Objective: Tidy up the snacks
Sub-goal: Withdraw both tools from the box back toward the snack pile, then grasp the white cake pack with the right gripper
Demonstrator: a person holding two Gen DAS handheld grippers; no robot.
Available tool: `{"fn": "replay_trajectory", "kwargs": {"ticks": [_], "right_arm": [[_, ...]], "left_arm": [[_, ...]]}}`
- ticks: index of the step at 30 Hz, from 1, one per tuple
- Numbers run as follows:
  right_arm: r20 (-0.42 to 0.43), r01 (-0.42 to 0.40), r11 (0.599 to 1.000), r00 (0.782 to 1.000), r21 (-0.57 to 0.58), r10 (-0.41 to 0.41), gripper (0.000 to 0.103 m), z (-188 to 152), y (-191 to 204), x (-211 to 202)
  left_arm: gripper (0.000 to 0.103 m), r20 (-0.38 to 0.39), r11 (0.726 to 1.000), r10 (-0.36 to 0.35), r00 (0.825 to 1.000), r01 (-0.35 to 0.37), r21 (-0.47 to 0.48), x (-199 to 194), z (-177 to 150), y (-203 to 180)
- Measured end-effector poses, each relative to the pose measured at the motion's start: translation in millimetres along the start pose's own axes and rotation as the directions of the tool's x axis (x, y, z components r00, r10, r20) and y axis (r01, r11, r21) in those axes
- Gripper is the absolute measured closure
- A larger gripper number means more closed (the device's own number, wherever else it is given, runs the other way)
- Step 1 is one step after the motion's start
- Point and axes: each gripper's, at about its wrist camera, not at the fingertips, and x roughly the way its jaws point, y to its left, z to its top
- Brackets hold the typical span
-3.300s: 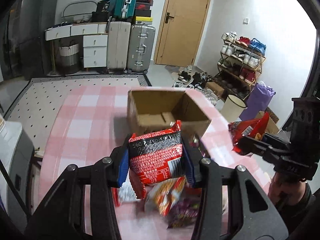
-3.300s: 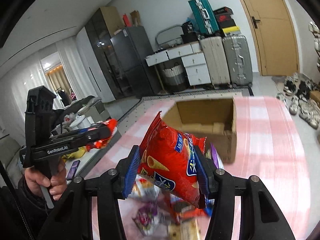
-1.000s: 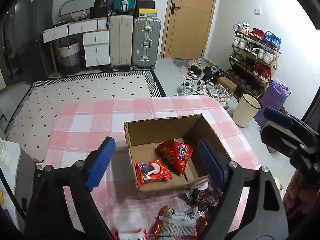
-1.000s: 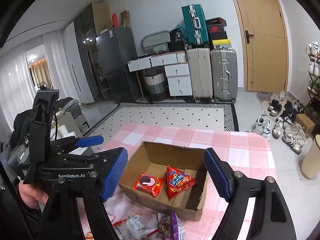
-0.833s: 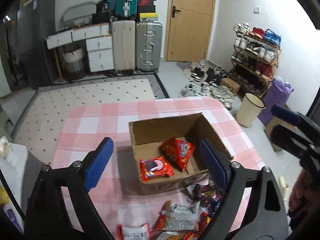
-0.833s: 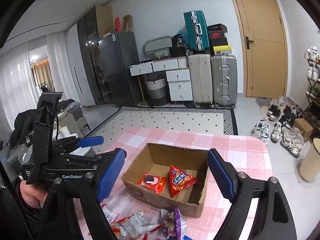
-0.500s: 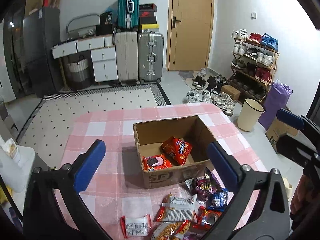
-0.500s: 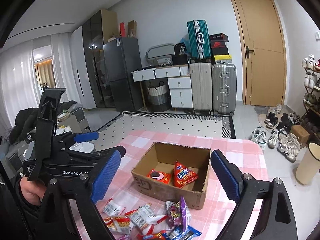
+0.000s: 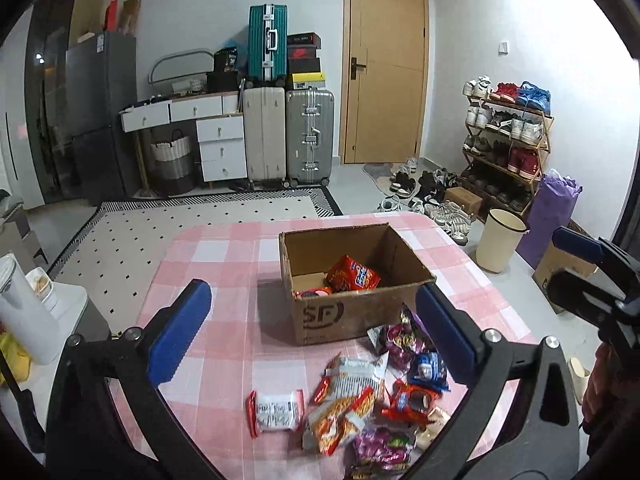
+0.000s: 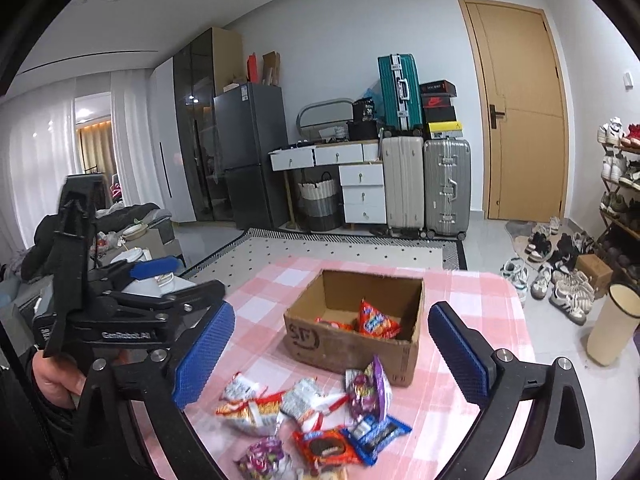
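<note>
Hovering with fingers spread wide and empty, the left gripper (image 9: pixel 312 332) and right gripper (image 10: pixel 332 354) both sat above the loose snack packets (image 9: pixel 360 396) on the pink checked tablecloth (image 9: pixel 224 264), cardboard box (image 9: pixel 352 312) just beyond; white-and-red packet (image 9: pixel 276 406) lay nearer the left.

The box (image 9: pixel 352 312) is matt brown cardboard with rough-cut edges, standing on a pink-and-white checked cloth over the counter (image 9: pixel 224 264). Near the box, the snack packets (image 9: pixel 352 396) are glossy crinkled foil and plastic. Each tool (image 9: pixel 316 332) (image 10: pixel 332 352) has matt black plastic arms, blue ribbed pads and shiny metal bolts.
</note>
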Motion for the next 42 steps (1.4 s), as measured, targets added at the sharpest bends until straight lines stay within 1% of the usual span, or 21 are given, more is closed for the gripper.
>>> {"fn": "replay_trajectory", "kwargs": {"ticks": [3, 6, 11, 16, 21, 25, 30, 36, 42], "right_arm": [[-0.006, 0.004, 1.0, 1.0, 0.016, -0.004, 0.004, -15, 1, -8], [-0.02, 0.009, 0.999, 1.0, 0.032, -0.008, 0.004, -25, 0, -10], [-0.053, 0.014, 0.999, 0.999, 0.044, -0.012, 0.004, -45, -3, -7], [-0.097, 0.01, 0.996, 0.995, 0.091, -0.001, 0.004, -78, -7, -3], [-0.152, 0.013, 0.993, 0.988, 0.114, 0.004, 0.004, -106, -10, 5], [-0.185, 0.015, 0.992, 0.983, 0.122, 0.008, 0.004, -127, -11, 10], [-0.266, 0.035, 0.993, 0.964, 0.113, -0.003, 0.004, -151, -9, 27], [-0.322, 0.03, 0.993, 0.947, 0.113, 0.008, 0.004, -167, -13, 42], [-0.402, 0.025, 0.996, 0.916, 0.088, 0.013, 0.004, -182, -11, 65]], "left_arm": [[0.001, 0.003, 1.0, 0.007, 1.0, -0.007, 0.005, -9, -15, -3], [0.001, -0.008, 1.0, -0.01, 1.0, 0.01, -0.004, -16, -28, -4], [0.001, -0.024, 0.999, -0.029, 0.999, 0.028, -0.044, -25, -50, -4], [0.001, -0.037, 0.995, -0.051, 0.998, 0.048, -0.087, -23, -67, -1], [0.001, -0.06, 0.994, -0.062, 0.996, 0.056, -0.097, -18, -91, -1], [0.001, -0.088, 0.994, -0.056, 0.994, 0.047, -0.102, -8, -112, 3], [0.001, -0.123, 0.992, -0.054, 0.991, 0.039, -0.124, 4, -130, 11], [0.001, -0.147, 0.992, -0.052, 0.988, 0.033, -0.124, 16, -148, 13], [0.001, -0.173, 0.992, -0.054, 0.983, 0.033, -0.122, 27, -160, 14]]}}
